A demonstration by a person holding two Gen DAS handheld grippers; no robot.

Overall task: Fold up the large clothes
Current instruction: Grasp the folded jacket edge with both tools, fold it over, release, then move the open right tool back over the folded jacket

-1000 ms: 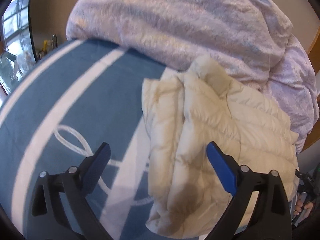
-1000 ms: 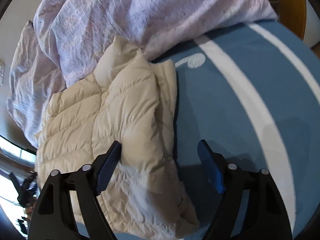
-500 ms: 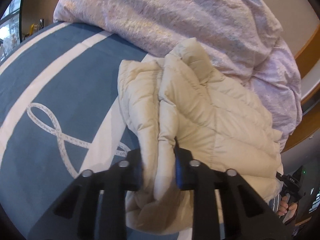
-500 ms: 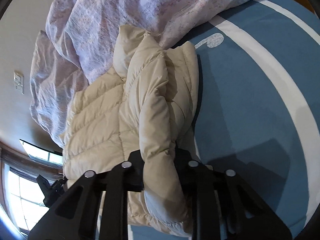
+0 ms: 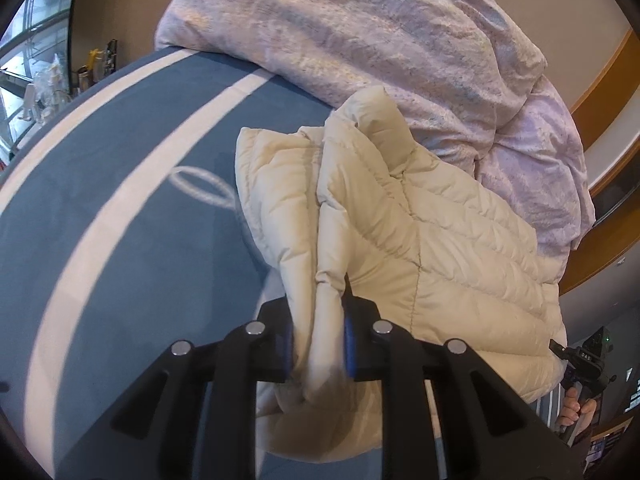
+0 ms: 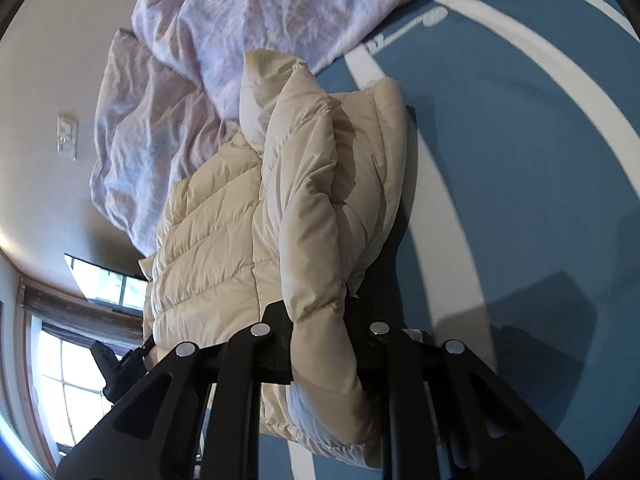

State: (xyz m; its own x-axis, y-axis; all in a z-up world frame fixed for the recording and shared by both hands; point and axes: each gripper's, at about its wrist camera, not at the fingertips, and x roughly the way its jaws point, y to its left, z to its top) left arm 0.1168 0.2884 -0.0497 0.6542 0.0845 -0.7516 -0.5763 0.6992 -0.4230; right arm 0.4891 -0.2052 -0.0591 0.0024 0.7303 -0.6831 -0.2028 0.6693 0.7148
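Both hand-held grippers have just clamped onto the cream puffer jacket lying on the blue, white-striped bed cover, with a lilac duvet heaped at the far side. The left hand-held gripper pinches a bunched fold of the jacket's near edge between its blue pads, and the right hand-held gripper is clenched on a padded roll of the same edge. A second ago both stood wide apart above the flat jacket; now its edge looks gathered and slightly raised, so a fold seems about to start.
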